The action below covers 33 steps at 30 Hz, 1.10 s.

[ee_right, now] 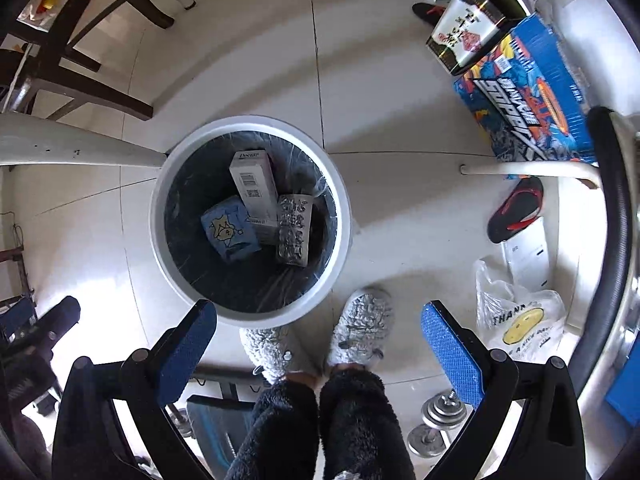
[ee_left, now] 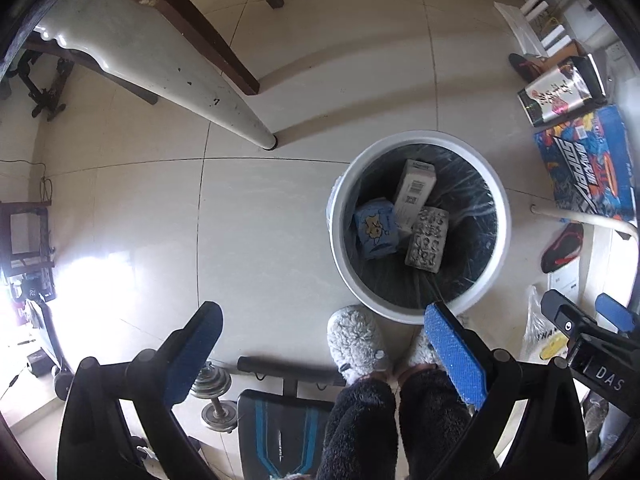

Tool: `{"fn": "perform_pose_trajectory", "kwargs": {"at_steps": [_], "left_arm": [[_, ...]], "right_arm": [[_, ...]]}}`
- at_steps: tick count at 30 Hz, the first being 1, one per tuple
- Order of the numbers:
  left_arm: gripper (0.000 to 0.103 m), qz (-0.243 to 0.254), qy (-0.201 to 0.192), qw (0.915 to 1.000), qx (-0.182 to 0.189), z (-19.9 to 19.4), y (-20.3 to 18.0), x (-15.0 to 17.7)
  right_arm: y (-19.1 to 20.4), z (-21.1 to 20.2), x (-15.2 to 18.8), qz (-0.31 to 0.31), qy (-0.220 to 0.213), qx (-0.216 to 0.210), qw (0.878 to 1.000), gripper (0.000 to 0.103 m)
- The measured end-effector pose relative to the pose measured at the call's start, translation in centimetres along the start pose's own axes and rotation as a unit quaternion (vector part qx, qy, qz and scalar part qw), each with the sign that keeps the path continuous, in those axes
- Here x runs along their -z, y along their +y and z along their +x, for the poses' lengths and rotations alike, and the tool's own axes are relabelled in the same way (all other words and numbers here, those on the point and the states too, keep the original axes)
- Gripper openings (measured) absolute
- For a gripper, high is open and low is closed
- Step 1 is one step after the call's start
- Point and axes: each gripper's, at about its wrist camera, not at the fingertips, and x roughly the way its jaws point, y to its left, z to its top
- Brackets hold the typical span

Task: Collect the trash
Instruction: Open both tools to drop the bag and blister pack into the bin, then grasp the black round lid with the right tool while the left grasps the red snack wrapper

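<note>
Presently, catalogued as found:

Left tongs (ee_left: 320, 360): you held them pointing down at the floor, spread wide, nothing between the blue pads.
Right tongs (ee_right: 318, 352): likewise spread wide and empty, aimed down just beside the bin.
Bin (ee_right: 344, 216): white, round, dark liner; it stood on the tiled floor (ee_left: 260, 220) right in front of your slippers (ee_right: 364, 328).
Trash, collected: a grey-white carton (ee_right: 254, 186), a blue printed pack (ee_right: 230, 228) and a silver blister sheet (ee_right: 294, 230) lay together at the bin's bottom, touching one another.
Step in hand, judged: both loads looked dropped; you were free to lift clear and look for the next piece.
Advice: you did well to keep the tongs wide until well above the rim, so no pad snagged the liner.
Possible next piece: a crumpled plastic bag (ee_right: 520, 320) lay on the floor right of the bin; whether it counted as trash could not be told.
Surroundings: a blue game box (ee_right: 528, 104), a black-and-gold carton (ee_right: 464, 36), dumbbells (ee_right: 440, 416), a red-and-black sandal (ee_right: 516, 208).
Obstructions: a white table leg (ee_right: 80, 148) slanted in just beside the bin's left rim; your own feet crowded its near side.
</note>
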Motion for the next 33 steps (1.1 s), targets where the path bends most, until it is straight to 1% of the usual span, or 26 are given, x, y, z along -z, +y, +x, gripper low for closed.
{"fn": "perform_pose_trajectory", "kwargs": {"at_steps": [9,13,20,25,29,33], "left_arm": [[0.103,-0.014,-0.003,0.9999,0.009,-5.5,0.9,1.8],[0.103,-0.015,-0.005,0.9998,0.011,-8.6,1.2,3.2],[0.103,0.001,-0.007,0.9997,0.022,-14.7,1.2,5.8],[0.103,0.004,-0.012,0.9994,0.031,-18.8,1.7,6.7],[0.103,0.003,-0.03,0.999,0.033,-23.0,2.4,7.0],[0.103,0.0,-0.066,0.9974,0.031,-28.2,3.0,6.0]], "right_arm": [[0.5,-6.8,2.4,-0.001,-0.014,-0.009,1.0,0.103],[0.5,-10.6,3.4,-0.004,-0.024,-0.008,1.0,0.103],[0.5,-18.3,5.4,-0.008,-0.034,-0.011,0.999,0.103],[0.9,-23.6,6.8,-0.012,-0.036,-0.015,0.999,0.103],[1.3,-27.6,7.7,-0.016,-0.038,-0.019,0.999,0.103],[1.6,-32.3,8.0,-0.011,-0.047,-0.036,0.998,0.103]]}}
